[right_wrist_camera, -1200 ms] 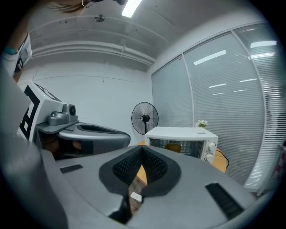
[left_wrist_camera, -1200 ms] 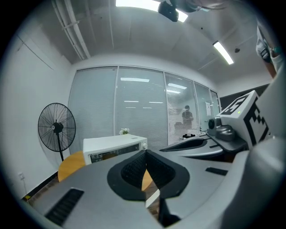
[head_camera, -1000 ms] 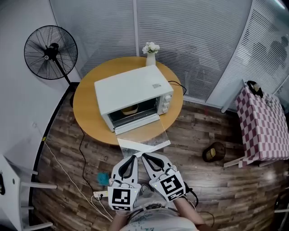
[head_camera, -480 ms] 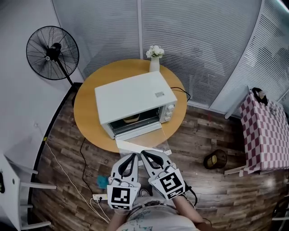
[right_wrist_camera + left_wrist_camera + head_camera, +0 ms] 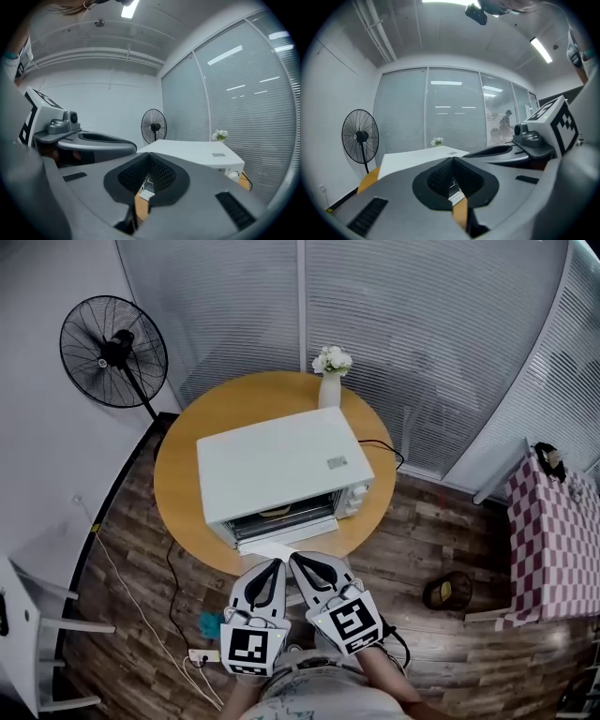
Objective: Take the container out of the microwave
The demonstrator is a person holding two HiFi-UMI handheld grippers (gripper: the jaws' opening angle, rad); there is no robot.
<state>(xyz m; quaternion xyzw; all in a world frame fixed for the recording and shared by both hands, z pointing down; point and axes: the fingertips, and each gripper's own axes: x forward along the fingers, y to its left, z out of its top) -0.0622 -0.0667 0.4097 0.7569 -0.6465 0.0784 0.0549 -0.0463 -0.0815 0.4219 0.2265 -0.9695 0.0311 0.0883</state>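
Head view: one round wooden bench [image 5: 178, 474] carries one white microwave [image 5: 281, 470] and one vase of white flowers [image 5: 330, 371]. One standing fan [image 5: 112, 351] is on the floor to the left, and one table with a checked cloth [image 5: 555, 535] stands at far right. The microwave door [image 5: 265, 547] hangs open toward the person. One yellowish container [image 5: 274, 513] sits inside the cavity, showing only as a sliver under the top edge.

Two devices are held low and side by side. The left hand-held gripper [image 5: 277, 563] and the right hand-held gripper [image 5: 293, 558] both point at the door, just short of the cavity. On each, the jaws are pressed together at the tips, with nothing between them.

Compared with one second ago, the microwave lies nearer the gripper tips. The door, then fully exposed, is now largely covered by them, and less of the container can be seen. Both pairs of jaws remain closed.

Only the head view shows the cavity and the container. The left gripper view looks across the microwave's flat top and shows a person's outline behind the glass wall. The right gripper view shows the microwave's side with a control knob [image 5: 231, 174]. Each gripper view also shows the other gripper alongside.
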